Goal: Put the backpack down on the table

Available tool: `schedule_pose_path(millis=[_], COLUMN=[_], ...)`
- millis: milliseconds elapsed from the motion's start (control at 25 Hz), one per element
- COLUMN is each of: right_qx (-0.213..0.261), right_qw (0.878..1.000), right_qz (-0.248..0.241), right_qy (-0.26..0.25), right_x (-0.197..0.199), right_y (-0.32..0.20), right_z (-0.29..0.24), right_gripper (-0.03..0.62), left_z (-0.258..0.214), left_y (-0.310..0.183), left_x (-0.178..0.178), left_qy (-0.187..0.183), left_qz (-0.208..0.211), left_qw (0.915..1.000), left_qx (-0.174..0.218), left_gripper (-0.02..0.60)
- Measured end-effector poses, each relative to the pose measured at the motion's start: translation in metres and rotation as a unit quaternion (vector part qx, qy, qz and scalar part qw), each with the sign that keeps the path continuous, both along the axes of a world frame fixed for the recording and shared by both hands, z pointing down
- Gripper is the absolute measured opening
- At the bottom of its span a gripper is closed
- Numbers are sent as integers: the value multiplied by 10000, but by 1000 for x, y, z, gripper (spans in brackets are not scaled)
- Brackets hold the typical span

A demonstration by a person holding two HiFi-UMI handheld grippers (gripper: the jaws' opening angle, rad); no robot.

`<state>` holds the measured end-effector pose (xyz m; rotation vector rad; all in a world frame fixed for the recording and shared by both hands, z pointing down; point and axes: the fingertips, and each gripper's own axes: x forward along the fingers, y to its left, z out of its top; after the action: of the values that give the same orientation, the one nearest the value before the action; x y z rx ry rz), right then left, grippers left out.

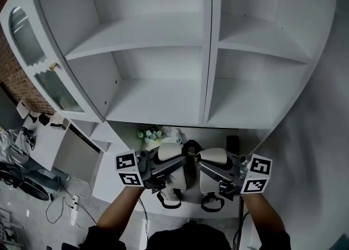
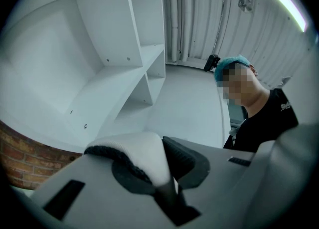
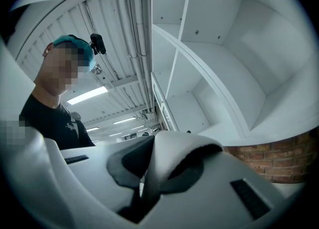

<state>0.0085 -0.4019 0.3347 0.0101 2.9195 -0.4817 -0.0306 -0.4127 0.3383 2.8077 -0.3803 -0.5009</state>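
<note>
White open shelving (image 1: 163, 53) fills the background, with a white tabletop (image 1: 210, 134) at its foot and a brick wall (image 1: 13, 74) at the head view's left. A small bunch of pale green-white flowers (image 1: 150, 133) sits on the tabletop near the shelving.

The white padded backpack with black trim (image 1: 175, 184) hangs between the two grippers, low in the head view, in front of the flowers. Contact with the tabletop can't be confirmed.

Left gripper (image 1: 180, 163) – jaws clamped on the left white padded shoulder strap with black mesh edging (image 2: 134, 148), which fills the gap between them. Right gripper (image 1: 202, 164) – same, jaws pinched on the right white padded shoulder strap (image 3: 174, 153).

Both gripper views catch a person in a black shirt and teal cap (image 2: 264, 118) behind the grippers.
</note>
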Motion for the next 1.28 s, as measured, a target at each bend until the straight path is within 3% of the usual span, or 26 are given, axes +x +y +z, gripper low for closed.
schedule_pose_path(millis=[600, 840, 1040, 1280], right_qx=[-395, -554, -776, -916], right_qw=[9972, 9959, 9940, 9921], right_qz=[622, 615, 647, 625], right_qy=[101, 366, 429, 580], right_x=[-8, -10, -13, -16], right_y=[-6, 6, 18, 25], right_z=[57, 87, 107, 134], right_gripper=[49, 49, 49, 49], left_z=[59, 84, 100, 136], left_y=[4, 15, 26, 37], left_x=[1, 4, 5, 12], left_qy=[-332, -396, -564, -713], left_qz=[74, 104, -96, 111], left_qw=[9975, 9959, 9956, 9928], left_qx=[-620, -807, -746, -959], left_gripper=[61, 61, 61, 61])
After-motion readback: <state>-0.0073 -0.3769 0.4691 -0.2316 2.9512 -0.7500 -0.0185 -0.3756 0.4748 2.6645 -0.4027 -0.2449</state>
